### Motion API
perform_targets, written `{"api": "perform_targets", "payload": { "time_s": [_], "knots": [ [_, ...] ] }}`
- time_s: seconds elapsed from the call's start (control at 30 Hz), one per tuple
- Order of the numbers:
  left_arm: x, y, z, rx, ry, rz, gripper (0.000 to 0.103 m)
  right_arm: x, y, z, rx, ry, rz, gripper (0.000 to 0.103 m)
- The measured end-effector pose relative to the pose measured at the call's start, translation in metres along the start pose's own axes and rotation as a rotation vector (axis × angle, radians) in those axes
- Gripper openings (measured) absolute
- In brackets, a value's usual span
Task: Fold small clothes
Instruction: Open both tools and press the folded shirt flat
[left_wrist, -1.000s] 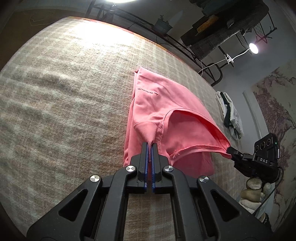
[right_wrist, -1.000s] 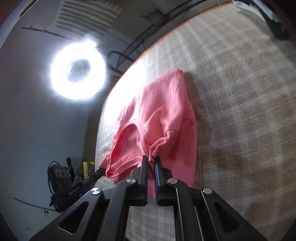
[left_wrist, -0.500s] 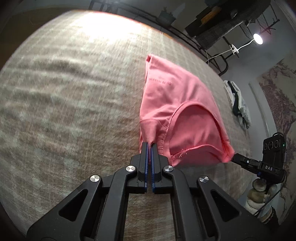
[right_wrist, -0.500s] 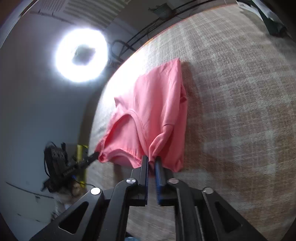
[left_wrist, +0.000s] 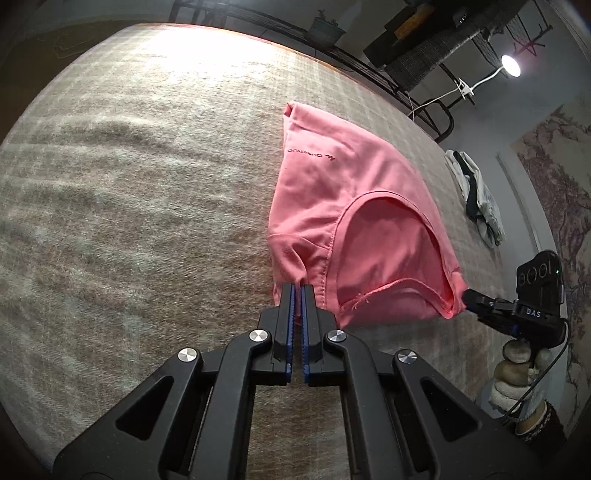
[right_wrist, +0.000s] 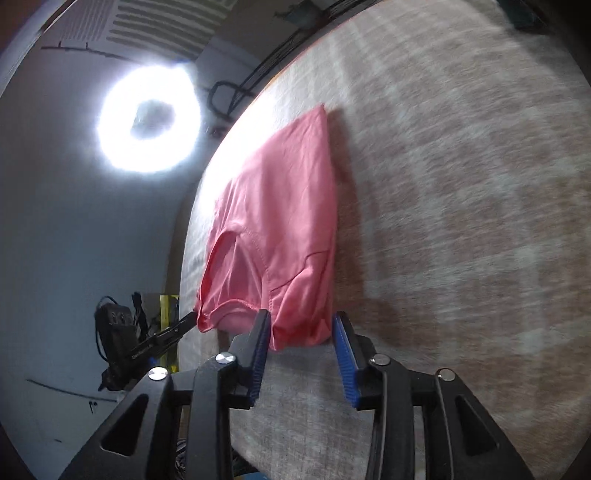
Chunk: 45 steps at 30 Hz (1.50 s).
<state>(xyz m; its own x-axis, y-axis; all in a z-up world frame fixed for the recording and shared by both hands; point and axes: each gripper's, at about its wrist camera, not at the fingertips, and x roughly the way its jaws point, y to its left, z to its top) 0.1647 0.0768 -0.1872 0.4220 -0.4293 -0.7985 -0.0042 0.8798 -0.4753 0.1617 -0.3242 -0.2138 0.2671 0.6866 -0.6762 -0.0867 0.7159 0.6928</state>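
Observation:
A pink shirt (left_wrist: 332, 192) lies folded on the beige checked blanket (left_wrist: 129, 206), its neckline towards me. My left gripper (left_wrist: 297, 287) is shut on the shirt's near left corner, the cloth pinched between the blue pads. In the right wrist view my right gripper (right_wrist: 301, 322) is low over the blanket, jaws wide apart. The shirt's (right_wrist: 280, 229) near edge lies between the pads, which do not press on it. The left wrist view shows the right gripper (left_wrist: 480, 304) at the shirt's near right corner, held by a gloved hand (left_wrist: 517, 376). My left gripper (right_wrist: 177, 326) touches the other corner.
A small heap of pale and dark clothes (left_wrist: 476, 199) lies on the blanket to the right of the shirt. A ring light (right_wrist: 147, 118) glares beyond the blanket's far edge. Dark shelving (left_wrist: 424, 48) and a lamp (left_wrist: 511, 66) stand behind.
The right jaws, shut on a bunch of shirt before, now stand wide apart. Both grippers came down and the raised near edge settled flat. The left jaws stayed shut.

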Motion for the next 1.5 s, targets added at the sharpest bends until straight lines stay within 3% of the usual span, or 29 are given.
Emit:
{"api": "perform_targets", "payload": {
  "time_s": [0.03, 0.17, 0.27, 0.37, 0.43, 0.5, 0.6, 0.7, 0.77, 0.83, 0.93, 1.0, 1.07, 1.17, 1.27, 1.3, 1.33, 1.5],
  "knots": [
    [-0.002, -0.002, 0.000, 0.004, -0.003, -0.002, 0.000, 0.002, 0.004, -0.001, -0.018, 0.004, -0.002, 0.003],
    [-0.004, -0.001, -0.003, 0.040, -0.003, 0.046, 0.000, -0.014, 0.027, -0.011, -0.072, -0.026, 0.046, 0.001],
    [0.005, 0.006, -0.008, 0.024, 0.034, 0.063, 0.000, -0.012, 0.031, -0.018, -0.113, -0.003, -0.015, 0.001],
    [-0.002, 0.008, -0.007, 0.020, 0.013, 0.073, 0.000, 0.008, 0.027, -0.023, -0.116, 0.045, -0.130, 0.002],
    [-0.012, 0.011, -0.003, 0.003, -0.022, 0.064, 0.000, 0.009, 0.022, -0.024, -0.114, 0.069, -0.133, 0.012],
    [-0.017, 0.021, 0.001, -0.059, -0.042, 0.037, 0.000, 0.003, 0.022, -0.023, -0.122, 0.067, -0.124, 0.040],
    [-0.009, 0.033, 0.005, -0.144, -0.002, -0.035, 0.001, -0.013, 0.018, -0.020, -0.119, 0.019, -0.085, 0.041],
    [0.007, 0.031, 0.000, -0.146, 0.053, -0.068, 0.002, -0.011, 0.016, -0.019, -0.102, 0.026, -0.062, 0.037],
    [0.017, 0.025, -0.003, -0.130, 0.081, -0.083, 0.002, -0.004, 0.016, -0.019, -0.105, 0.049, -0.063, 0.030],
    [0.011, 0.017, -0.005, -0.086, 0.067, -0.070, 0.000, 0.006, 0.017, -0.019, -0.113, 0.069, -0.073, 0.004],
    [-0.009, 0.010, -0.002, -0.040, 0.022, -0.058, 0.000, 0.000, 0.021, -0.018, -0.093, 0.049, -0.044, 0.000],
    [-0.010, 0.012, -0.001, -0.005, 0.023, 0.007, 0.000, -0.004, 0.028, -0.019, -0.111, 0.023, -0.025, 0.000],
    [-0.001, 0.016, -0.006, -0.014, 0.053, 0.048, 0.000, -0.010, 0.029, -0.020, -0.144, 0.014, -0.047, 0.000],
    [0.005, 0.014, -0.012, 0.024, 0.061, 0.123, 0.000, 0.005, 0.028, -0.025, -0.164, 0.069, -0.134, 0.000],
    [-0.006, 0.004, -0.008, 0.053, 0.023, 0.154, 0.000, 0.011, 0.042, -0.034, -0.275, 0.109, -0.218, 0.010],
    [-0.011, 0.001, -0.006, 0.053, 0.004, 0.158, 0.000, 0.008, 0.049, -0.034, -0.312, 0.098, -0.251, 0.029],
    [-0.017, -0.003, -0.003, 0.060, -0.015, 0.160, 0.000, -0.001, 0.058, -0.033, -0.350, 0.063, -0.277, 0.033],
    [-0.032, -0.032, 0.020, 0.114, -0.145, 0.168, 0.000, -0.033, 0.087, -0.006, -0.454, -0.098, -0.246, 0.031]
  ]
}}
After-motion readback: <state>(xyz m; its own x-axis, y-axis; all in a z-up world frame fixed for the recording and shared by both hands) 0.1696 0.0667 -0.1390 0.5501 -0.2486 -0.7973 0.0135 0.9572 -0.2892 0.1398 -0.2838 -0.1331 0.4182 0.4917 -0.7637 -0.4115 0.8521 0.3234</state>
